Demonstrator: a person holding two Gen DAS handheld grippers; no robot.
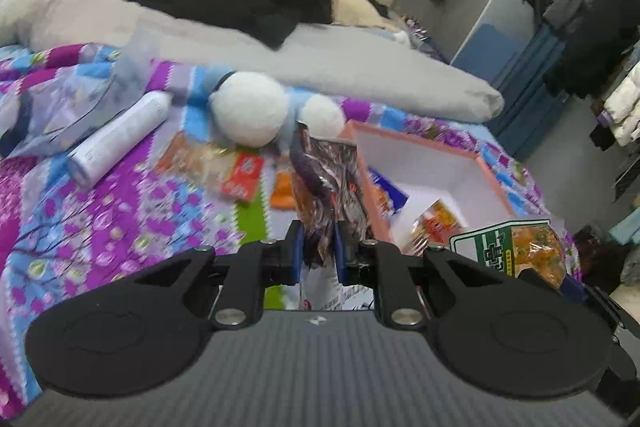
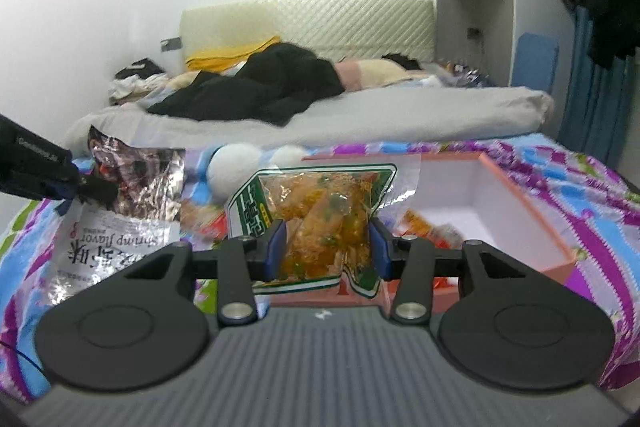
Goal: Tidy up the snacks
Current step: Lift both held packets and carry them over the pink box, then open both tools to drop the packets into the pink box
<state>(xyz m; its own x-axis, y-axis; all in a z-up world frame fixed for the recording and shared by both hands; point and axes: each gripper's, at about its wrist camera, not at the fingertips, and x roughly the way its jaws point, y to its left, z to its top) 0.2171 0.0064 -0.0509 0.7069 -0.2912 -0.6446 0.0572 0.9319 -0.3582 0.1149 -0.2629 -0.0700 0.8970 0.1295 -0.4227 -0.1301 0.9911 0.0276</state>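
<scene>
My left gripper [image 1: 319, 247] is shut on a dark foil shrimp-flavour snack bag [image 1: 330, 183], held up above the bed; the same bag [image 2: 120, 203] shows at the left of the right wrist view. My right gripper [image 2: 326, 245] is shut on a clear packet of orange snack with green print [image 2: 320, 211], also lifted; that packet [image 1: 516, 247] appears at the right of the left wrist view. Just beyond both stands an open pink box with a white inside [image 1: 424, 163], [image 2: 480, 203], holding a few small packets [image 1: 436, 219].
More loose snack packets [image 1: 224, 167] lie on the patterned purple bedspread [image 1: 100, 227], beside a white tube [image 1: 120, 139] and a white and blue plush toy [image 1: 256, 111]. A grey duvet [image 2: 360, 115] and dark clothes lie behind. A wardrobe and hanging clothes stand right.
</scene>
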